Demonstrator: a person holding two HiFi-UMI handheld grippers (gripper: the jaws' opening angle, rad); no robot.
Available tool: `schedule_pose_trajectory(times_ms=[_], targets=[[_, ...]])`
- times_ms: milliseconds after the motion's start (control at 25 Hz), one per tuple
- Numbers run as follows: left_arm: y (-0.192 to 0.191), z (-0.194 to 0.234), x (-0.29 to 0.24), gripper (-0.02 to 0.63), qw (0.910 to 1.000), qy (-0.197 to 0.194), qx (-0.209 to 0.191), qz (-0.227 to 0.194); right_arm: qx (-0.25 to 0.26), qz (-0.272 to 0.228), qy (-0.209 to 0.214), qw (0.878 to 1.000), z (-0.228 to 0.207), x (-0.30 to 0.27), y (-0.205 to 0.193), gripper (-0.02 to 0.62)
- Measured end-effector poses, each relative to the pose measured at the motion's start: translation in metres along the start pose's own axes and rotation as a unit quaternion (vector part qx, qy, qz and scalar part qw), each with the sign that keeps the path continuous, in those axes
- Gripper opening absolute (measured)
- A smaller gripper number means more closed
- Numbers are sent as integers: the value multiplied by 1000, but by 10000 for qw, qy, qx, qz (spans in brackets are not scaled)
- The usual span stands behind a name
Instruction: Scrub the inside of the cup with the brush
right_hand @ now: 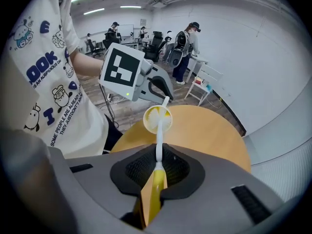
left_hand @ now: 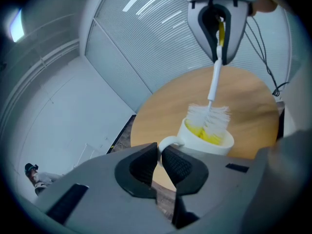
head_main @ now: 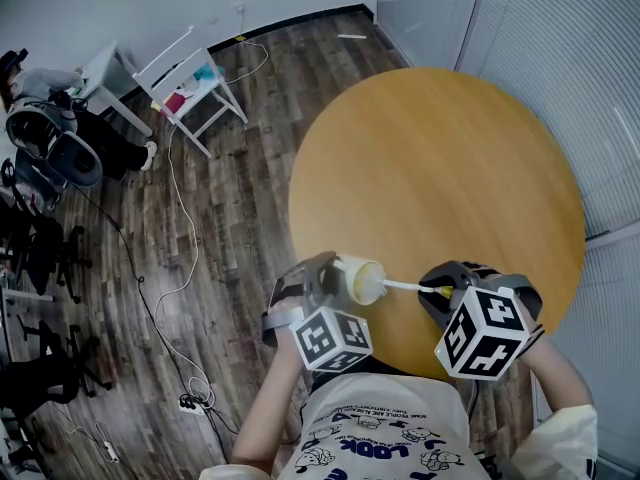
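Over the near edge of the round wooden surface (head_main: 450,158), the left tool (left_hand: 160,162) is clenched on the handle of a white, yellow-lined cup (left_hand: 207,140). The right tool (right_hand: 157,167) grips the yellow-handled white bottle brush (left_hand: 213,87), whose bristles sit in the cup's mouth.

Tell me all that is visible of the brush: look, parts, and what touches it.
The brush is slim: a yellow handle, a thin white stem, seemingly plastic, and a round head of white bristles. The right gripper is shut on the yellow handle, and the brush points straight out from it, in the air. Its bristle head sits in the mouth of the white cup, partly inside, partly above the rim.
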State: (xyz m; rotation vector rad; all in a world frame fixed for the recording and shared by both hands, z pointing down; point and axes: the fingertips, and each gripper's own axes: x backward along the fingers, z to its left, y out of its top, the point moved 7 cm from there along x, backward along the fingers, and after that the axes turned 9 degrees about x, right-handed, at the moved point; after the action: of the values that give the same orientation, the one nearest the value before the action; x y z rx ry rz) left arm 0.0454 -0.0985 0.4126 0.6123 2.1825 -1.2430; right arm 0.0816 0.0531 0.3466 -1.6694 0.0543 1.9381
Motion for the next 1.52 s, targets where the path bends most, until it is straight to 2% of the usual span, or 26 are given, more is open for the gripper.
schedule_pose_trajectory(times_ms=[360, 800, 1160, 1520], targets=[[-4, -1, 12, 37, 9995, -76, 56, -304, -1055, -537, 320, 9925, -8, -3, -28, 46], [3, 17, 9, 41, 9978, -53, 563, -358, -1855, -1062, 409, 9760, -2, -14, -41, 46], [2, 26, 4, 44, 9971, 53, 740, -165, -2020, -1059, 378, 9729, 18, -28, -33, 46], [1, 25, 3, 43, 9983, 83, 571, -63, -1154, -773, -126, 9902, 23, -16, -9, 46]])
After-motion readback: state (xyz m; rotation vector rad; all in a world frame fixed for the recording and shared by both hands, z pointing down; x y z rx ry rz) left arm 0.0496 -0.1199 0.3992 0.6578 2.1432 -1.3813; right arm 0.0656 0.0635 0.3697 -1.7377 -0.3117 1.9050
